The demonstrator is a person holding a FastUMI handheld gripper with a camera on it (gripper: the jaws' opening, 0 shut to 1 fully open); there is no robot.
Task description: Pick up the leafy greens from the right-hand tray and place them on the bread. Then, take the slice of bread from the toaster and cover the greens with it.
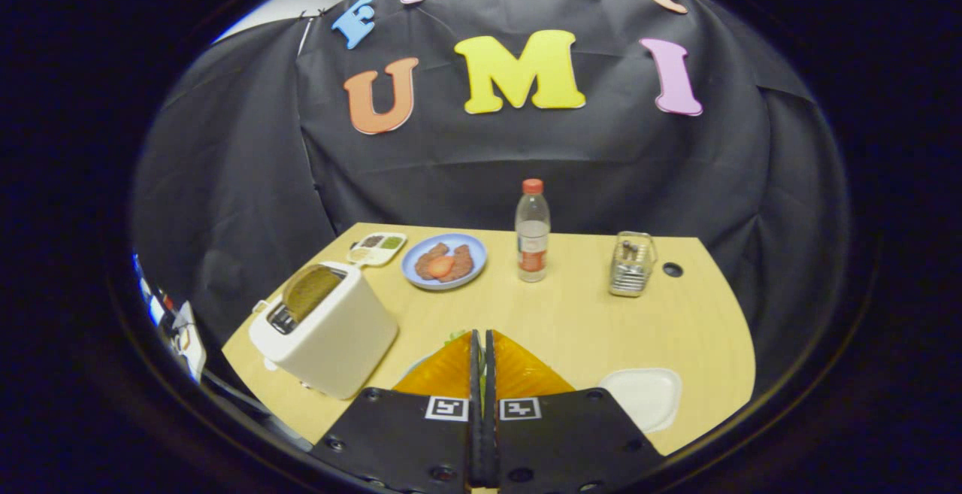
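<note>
Your hand-held gripper (481, 343), fingers pressed together on a sliver of green leafy lettuce (454, 337), hovers over the tabletop (571, 313); the white right-hand tray (645, 398) looks emptied, while the brown bread slice (311, 291) awaits in the cream toaster (331, 336).

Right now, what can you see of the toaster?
The toaster is a cream, glossy, rounded box, plastic by its look, standing upright on the wooden table, to the left of the gripper, whose fingers are closed together. A brown bread slice stands tilted, half out of its top slot. A lever sticks out at its far left end. Nothing else touches it.
</note>
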